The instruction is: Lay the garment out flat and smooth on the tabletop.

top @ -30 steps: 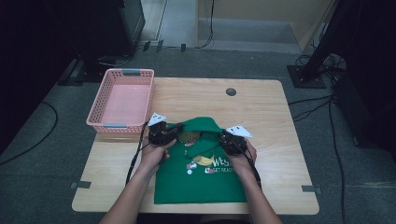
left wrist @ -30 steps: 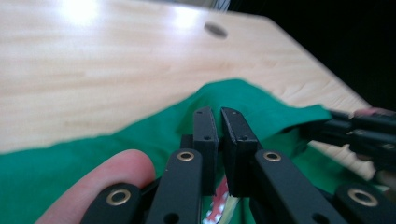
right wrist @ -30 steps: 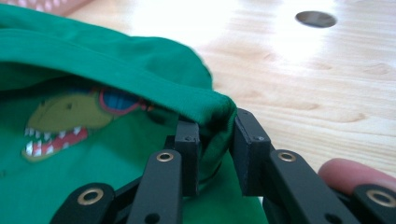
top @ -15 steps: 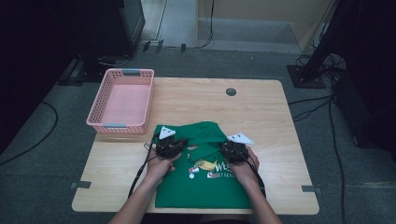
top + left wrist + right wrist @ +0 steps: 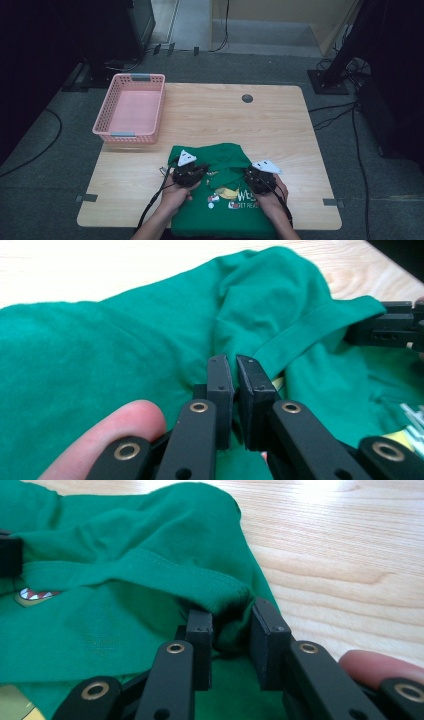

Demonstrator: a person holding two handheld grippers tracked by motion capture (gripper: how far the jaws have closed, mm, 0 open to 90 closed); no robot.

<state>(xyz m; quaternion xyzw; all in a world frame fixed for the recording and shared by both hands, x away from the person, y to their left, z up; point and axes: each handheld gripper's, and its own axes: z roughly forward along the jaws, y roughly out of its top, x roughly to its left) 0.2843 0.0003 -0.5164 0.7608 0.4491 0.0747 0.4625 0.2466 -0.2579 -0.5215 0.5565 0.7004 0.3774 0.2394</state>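
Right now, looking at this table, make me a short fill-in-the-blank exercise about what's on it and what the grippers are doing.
1. The shirt spread on the table is ____ in colour.
2. The basket at the table's far left corner is ____ in colour.
3. The left gripper has its jaws pinched on a fold of the ____.
4. The right gripper has the shirt's ribbed ____ bunched between its jaws.

Missing words: green; pink; shirt; hem

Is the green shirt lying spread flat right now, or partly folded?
Partly folded: the green shirt's top edge is doubled back toward the person, pinched by the left gripper and right gripper.
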